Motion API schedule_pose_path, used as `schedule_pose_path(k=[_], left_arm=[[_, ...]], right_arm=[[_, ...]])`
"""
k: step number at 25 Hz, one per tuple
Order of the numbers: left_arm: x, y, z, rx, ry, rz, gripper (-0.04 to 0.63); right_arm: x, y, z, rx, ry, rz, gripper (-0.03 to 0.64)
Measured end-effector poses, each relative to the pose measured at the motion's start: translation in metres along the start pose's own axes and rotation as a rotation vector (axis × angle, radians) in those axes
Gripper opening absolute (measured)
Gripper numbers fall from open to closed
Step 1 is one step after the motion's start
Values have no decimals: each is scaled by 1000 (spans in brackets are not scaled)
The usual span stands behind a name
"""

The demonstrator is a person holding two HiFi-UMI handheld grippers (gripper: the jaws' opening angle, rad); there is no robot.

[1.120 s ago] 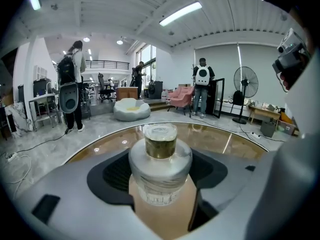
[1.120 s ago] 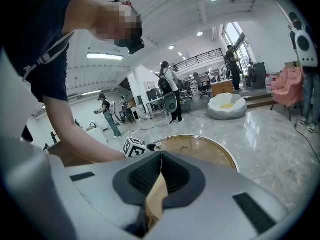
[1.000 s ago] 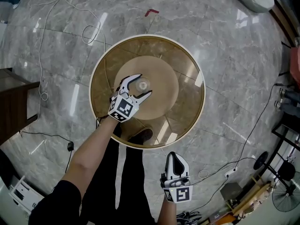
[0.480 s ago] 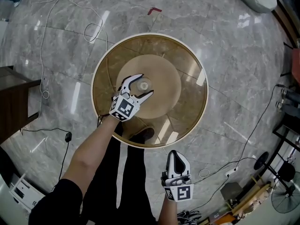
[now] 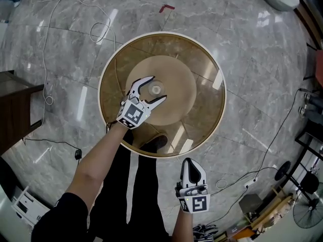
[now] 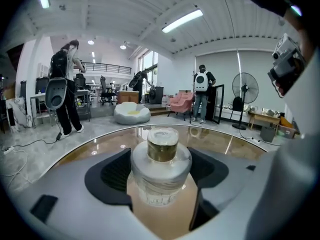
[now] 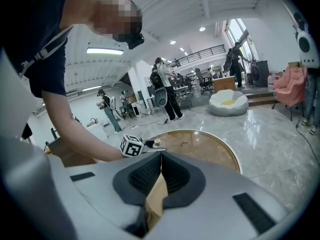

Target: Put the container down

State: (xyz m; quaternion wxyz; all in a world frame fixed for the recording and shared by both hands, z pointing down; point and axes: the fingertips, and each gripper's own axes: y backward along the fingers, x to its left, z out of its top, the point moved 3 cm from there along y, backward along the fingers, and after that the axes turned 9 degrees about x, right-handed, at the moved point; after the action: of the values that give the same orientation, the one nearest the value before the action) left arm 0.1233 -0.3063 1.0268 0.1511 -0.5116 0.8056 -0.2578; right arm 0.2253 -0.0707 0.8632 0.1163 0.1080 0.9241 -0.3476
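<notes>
- Grey marble floor (image 5: 252,59) fills the head view. Thin cables (image 5: 98,32) cross it, a small red mark (image 5: 166,7) lies near the top, and a dark wooden unit (image 5: 12,105) stands at the left edge.
- A round desk (image 5: 214,74) with a brown glass top and a pale rim stands in the middle of the floor. A lighter tan disc (image 5: 179,77) shows at its centre.
- The container (image 6: 161,159) is a frosted jar with a gold neck and a clear cap. It stands upright on the desk, over the tan disc.
- The left gripper (image 5: 158,88) reaches over the desk from the near side. Its jaws are spread wide, one on each side of the container, and are not clamped on it.
- A marker cube (image 5: 133,113) sits at the back of that gripper, with a bare forearm (image 5: 96,160) behind it.
- The right gripper (image 5: 189,163) hangs over the floor just outside the desk's near rim, well apart from the container and pointing toward the desk. Its jaws are closed with the tips meeting, and it holds nothing.
- Beyond the desk, the left gripper view shows an open hall with a pale beanbag (image 6: 131,113), a pink armchair (image 6: 180,101) and a standing fan (image 6: 245,91). People (image 6: 65,94) stand in the background.
</notes>
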Motion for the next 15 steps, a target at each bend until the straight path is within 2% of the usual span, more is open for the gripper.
schedule_pose_path(k=[8,15], left_arm=[[-3,20,20,-25,11,-14,353],[-6,60,48,-31,8,0,353]], right_arm=[[4,3,10,-5,13,-3,31],[12,8,41,-36,52,15,31]])
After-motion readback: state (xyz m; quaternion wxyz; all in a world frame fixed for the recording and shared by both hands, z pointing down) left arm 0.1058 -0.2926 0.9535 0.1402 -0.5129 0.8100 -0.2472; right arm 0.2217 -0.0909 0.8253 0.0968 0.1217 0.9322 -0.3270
